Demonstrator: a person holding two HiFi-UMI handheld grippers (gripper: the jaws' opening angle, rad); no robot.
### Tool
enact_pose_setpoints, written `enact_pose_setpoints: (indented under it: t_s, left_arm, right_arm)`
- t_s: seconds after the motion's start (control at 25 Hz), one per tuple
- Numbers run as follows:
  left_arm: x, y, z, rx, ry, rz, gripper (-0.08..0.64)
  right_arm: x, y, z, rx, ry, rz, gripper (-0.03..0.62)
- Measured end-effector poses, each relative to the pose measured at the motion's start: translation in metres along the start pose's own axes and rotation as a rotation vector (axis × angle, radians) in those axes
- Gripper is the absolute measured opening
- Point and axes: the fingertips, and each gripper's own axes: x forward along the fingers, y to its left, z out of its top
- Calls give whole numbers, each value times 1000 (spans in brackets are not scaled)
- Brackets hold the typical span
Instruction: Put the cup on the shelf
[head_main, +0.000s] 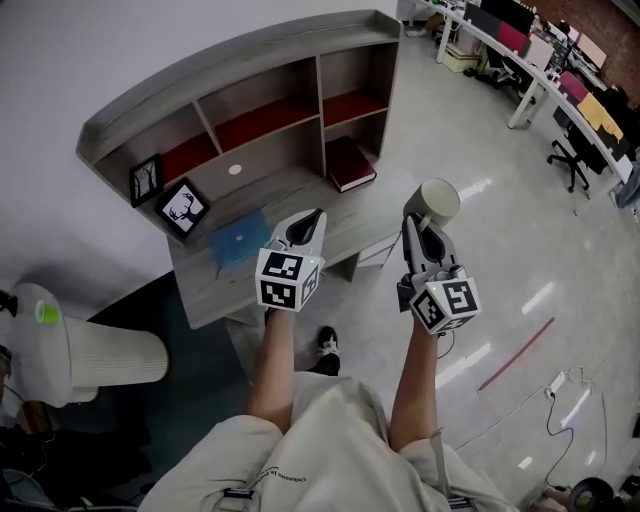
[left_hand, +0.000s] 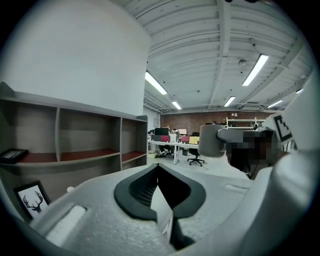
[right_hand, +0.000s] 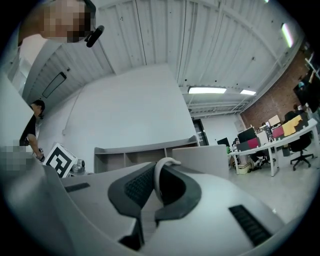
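Head view: I see one cup (head_main: 437, 203), long axis roughly upright, handle turned back into my right gripper (head_main: 418, 226), which grasps it mid-air off the bench (head_main: 200, 285) end. Left gripper (head_main: 314, 217) clenched, empty. One shelf (head_main: 250, 70).

On the desk (head_main: 292, 196) below the shelf (head_main: 228, 72), a picture frame (head_main: 183, 207) stands left and a book (head_main: 350, 164) lies right.

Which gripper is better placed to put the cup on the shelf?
The right gripper: its jaws grip the cup by its handle, facing the shelf. The left gripper is shut, empty.
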Motion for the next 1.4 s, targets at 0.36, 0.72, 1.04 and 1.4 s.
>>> enact_pose_setpoints:
  t_s: [0.36,0.72,1.04,1.4]
  left_arm:
    - [52,32,-7,-25,35,-44,9]
    - [100,66,-31,-86,78,-75,9]
    - [122,83,-39,-111,103,-106,9]
    - [125,95,-35,-112,105,-76,9]
  right_arm:
    - [51,-33,-11,43,13,-60,18]
    - [104,-51,-42,73,55,-90,19]
    - [136,-44,-62,60,101,-74,20]
    - [163,-41,-53,12,114,-11,20]
